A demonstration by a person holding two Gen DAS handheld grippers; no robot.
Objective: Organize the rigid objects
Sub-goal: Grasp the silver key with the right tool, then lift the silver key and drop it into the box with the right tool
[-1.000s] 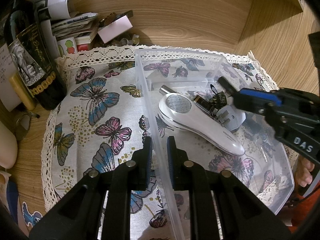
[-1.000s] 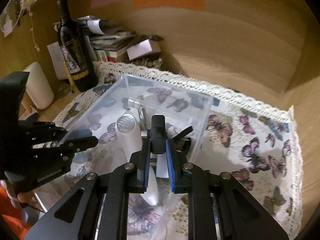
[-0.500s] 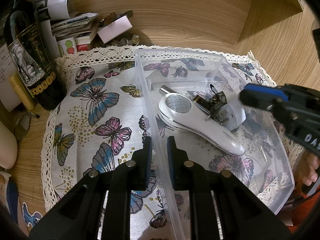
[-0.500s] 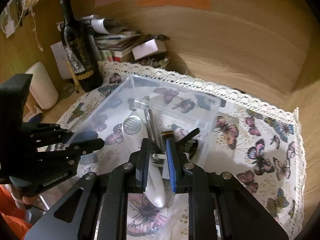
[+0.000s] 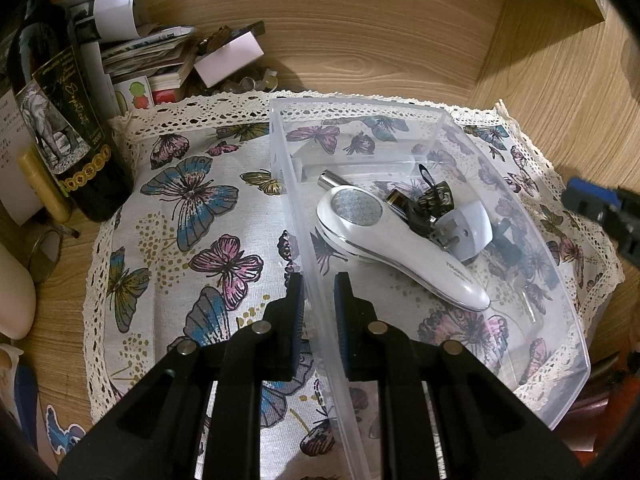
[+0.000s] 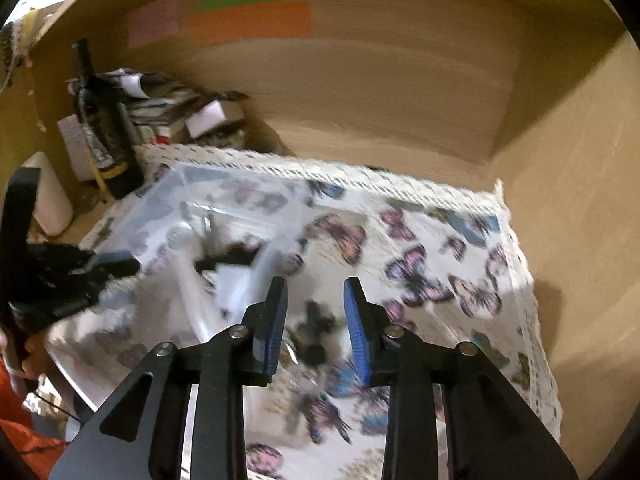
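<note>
A clear plastic bin [image 5: 560,280] stands on the butterfly cloth [image 5: 192,216]. In it lie a white handheld device [image 5: 400,244], a white plug adapter [image 5: 468,232], a black binder clip [image 5: 434,198] and a small metal cylinder [image 5: 330,180]. My left gripper [image 5: 319,292] is shut on the bin's left wall. My right gripper [image 6: 316,312] is open and empty, above the cloth just right of the bin [image 6: 224,216]; it also shows at the right edge of the left wrist view [image 5: 600,208]. The right wrist view is blurred.
A dark wine bottle [image 5: 60,120] and a pile of papers and boxes [image 5: 168,60] stand at the back left. Wooden walls [image 5: 360,32] close the back and the right side. A white rounded object [image 5: 12,292] sits at the far left.
My right gripper let go of the plug adapter into the bin, opened, and pulled back to the right. My left gripper has kept its hold on the bin wall.
</note>
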